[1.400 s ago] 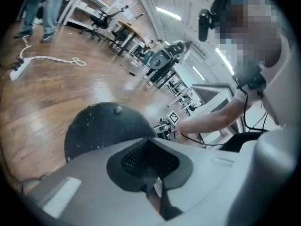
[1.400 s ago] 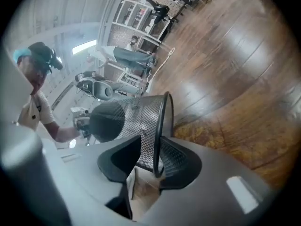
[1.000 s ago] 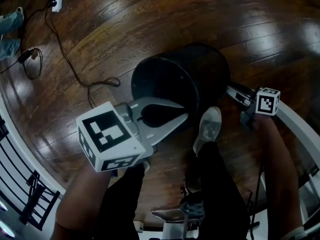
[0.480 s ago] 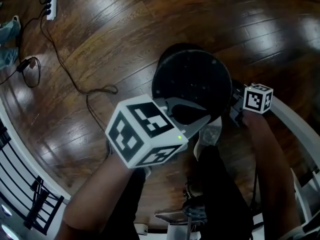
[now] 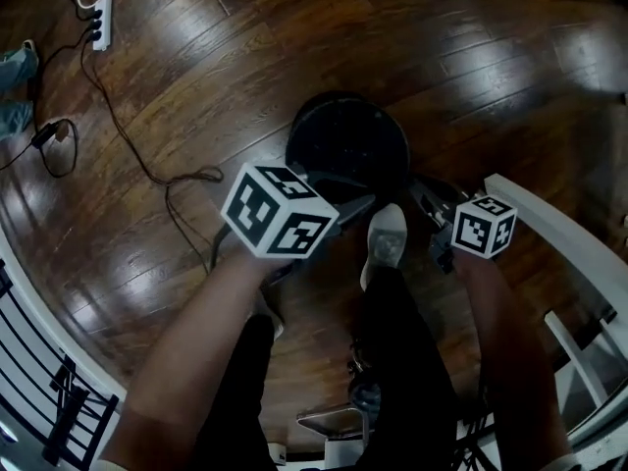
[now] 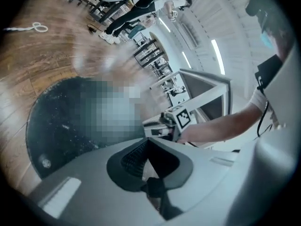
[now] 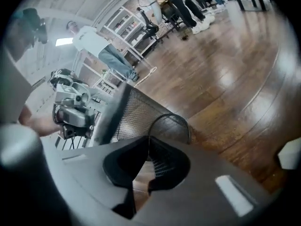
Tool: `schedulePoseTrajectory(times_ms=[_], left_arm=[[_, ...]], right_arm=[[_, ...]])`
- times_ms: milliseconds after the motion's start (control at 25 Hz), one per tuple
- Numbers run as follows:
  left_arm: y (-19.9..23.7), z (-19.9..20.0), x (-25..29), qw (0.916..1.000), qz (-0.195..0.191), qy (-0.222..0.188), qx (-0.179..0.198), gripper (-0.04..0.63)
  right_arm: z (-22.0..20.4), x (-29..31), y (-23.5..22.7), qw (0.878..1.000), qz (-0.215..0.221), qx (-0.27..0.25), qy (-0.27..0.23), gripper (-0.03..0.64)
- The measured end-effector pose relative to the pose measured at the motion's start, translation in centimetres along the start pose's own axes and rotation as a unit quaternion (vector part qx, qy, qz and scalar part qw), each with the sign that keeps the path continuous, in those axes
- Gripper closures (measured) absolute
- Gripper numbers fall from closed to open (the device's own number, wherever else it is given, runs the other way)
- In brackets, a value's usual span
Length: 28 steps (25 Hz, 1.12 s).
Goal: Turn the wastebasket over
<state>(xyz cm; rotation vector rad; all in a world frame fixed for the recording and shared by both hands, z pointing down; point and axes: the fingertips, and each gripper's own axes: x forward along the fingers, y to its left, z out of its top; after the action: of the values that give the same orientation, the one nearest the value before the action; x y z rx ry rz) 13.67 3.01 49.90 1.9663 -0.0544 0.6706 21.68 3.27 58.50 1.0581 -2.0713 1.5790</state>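
Observation:
The black mesh wastebasket (image 5: pixel 343 140) stands on the wood floor in front of my feet, with a round dark speckled face turned up toward me. I cannot tell whether that face is its base or its inside. My left gripper (image 5: pixel 365 202) is shut on the basket's near edge, and the dark disc (image 6: pixel 61 126) fills the left of the left gripper view. My right gripper (image 5: pixel 417 186) sits at the basket's right side. Its jaws have just closed with the mesh wall (image 7: pixel 141 112) between them. Each gripper's tips (image 6: pixel 149 142) (image 7: pixel 149 142) meet at the basket's edge.
A power strip (image 5: pixel 98 13) and a trailing cable (image 5: pixel 147 155) lie on the floor to the left. A white furniture frame (image 5: pixel 559 234) stands close on the right and a black rack (image 5: pixel 39 381) at bottom left. My shoe (image 5: pixel 385 238) is just below the basket. People stand in the background (image 7: pixel 101 46).
The basket lay on its side with its opening toward me; now a round face points up. The left gripper shifted right with the rim. The right gripper moved inward.

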Motion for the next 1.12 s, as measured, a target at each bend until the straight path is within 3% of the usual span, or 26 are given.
schedulePoseTrajectory(times_ms=[160,320,400,640,800,960,1120], left_arm=[[-3.3,1.0,-4.1,0.9991,0.004,-0.032,0.026,0.595],[-11.8,0.7,-10.8,0.9960,-0.016,-0.056,0.068,0.595],[-15.8,0.8,-14.9,0.9918,-0.017,-0.067,0.107,0.595],[-27.7,-1.9,-27.3,0.9725,-0.008,-0.083,0.218,0.595],[-34.1,-4.9,-34.8,0.9575,0.015,-0.120,0.261,0.595],[-41.4,-8.7,-39.0,0.9414,0.025,-0.168,0.291,0.595],[-47.8,-14.5,-41.3,0.9209,0.065,-0.201,0.328,0.595]], right_arm=[[0.9,-4.1,6.9,0.998,-0.018,-0.053,-0.015,0.604],[0.1,-9.7,16.0,0.996,-0.038,-0.084,-0.024,0.583],[0.0,-12.7,21.1,0.993,-0.052,-0.096,-0.044,0.581],[-3.9,-22.8,36.6,0.983,-0.087,-0.099,-0.130,0.578],[-8.6,-27.6,44.5,0.980,-0.100,-0.103,-0.140,0.586],[-11.7,-33.8,49.3,0.969,-0.121,-0.161,-0.144,0.593],[-15.4,-39.3,52.9,0.945,-0.151,-0.234,-0.170,0.594]])
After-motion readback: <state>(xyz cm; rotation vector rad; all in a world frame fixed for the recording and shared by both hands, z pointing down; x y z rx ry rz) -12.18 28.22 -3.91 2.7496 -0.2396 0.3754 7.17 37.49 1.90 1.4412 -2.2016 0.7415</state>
